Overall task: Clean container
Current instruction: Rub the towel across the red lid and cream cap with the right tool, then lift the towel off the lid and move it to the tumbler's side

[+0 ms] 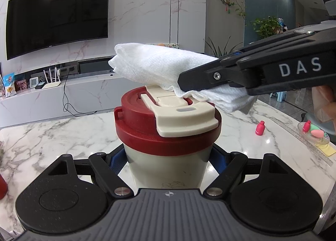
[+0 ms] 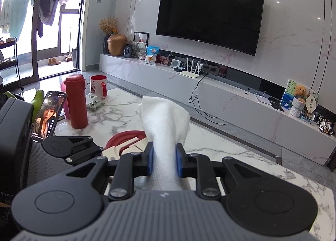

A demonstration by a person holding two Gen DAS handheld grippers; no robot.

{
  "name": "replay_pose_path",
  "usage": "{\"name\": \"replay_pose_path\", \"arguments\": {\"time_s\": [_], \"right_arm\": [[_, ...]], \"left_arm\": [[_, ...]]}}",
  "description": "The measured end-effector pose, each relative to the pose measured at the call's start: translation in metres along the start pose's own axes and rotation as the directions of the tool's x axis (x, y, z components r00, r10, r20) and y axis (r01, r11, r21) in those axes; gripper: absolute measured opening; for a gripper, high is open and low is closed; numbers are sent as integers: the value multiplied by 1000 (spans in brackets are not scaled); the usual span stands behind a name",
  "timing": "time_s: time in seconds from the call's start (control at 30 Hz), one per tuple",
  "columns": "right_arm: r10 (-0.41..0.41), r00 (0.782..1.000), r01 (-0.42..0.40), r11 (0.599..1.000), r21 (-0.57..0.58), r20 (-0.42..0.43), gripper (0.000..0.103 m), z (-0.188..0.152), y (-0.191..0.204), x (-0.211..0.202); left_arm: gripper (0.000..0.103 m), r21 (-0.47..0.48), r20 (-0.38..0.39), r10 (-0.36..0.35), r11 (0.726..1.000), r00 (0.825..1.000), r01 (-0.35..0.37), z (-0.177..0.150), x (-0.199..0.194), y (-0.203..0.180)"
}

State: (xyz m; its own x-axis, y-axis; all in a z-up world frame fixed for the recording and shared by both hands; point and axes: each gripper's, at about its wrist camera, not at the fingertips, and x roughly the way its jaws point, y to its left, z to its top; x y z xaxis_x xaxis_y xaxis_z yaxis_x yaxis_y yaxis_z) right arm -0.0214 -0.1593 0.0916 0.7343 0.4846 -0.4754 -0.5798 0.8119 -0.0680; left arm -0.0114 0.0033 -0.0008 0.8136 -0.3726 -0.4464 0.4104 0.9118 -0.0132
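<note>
A cream container with a red lid and a cream flip clasp stands upright on the marble table. My left gripper is shut on its body, one blue pad on each side below the lid. My right gripper is shut on a folded white paper towel. In the left wrist view the right gripper comes in from the right and lays the towel on top of the lid. The right wrist view shows the lid just below and left of the towel.
A red thermos, a red and white mug, a propped phone and a small clear box stand on the table's far left. A pink toy bottle, a glass dish of toys and a ruler lie to the right.
</note>
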Motion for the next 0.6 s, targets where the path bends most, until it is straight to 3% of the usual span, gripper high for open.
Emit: {"name": "replay_pose_path", "arguments": {"time_s": [0.13, 0.4, 0.6], "right_arm": [[26, 1000, -26, 999, 29, 5, 23, -1, -6, -3], [64, 997, -70, 978, 195, 36, 23, -14, -34, -13], [90, 994, -109, 908, 405, 67, 23, -35, -72, -20]], "left_arm": [[79, 2, -1, 0, 1000, 1000, 0, -1, 2, -1], [79, 0, -2, 1, 1000, 1000, -1, -2, 2, -3], [79, -2, -1, -1, 1000, 1000, 1, -2, 2, -4]]}}
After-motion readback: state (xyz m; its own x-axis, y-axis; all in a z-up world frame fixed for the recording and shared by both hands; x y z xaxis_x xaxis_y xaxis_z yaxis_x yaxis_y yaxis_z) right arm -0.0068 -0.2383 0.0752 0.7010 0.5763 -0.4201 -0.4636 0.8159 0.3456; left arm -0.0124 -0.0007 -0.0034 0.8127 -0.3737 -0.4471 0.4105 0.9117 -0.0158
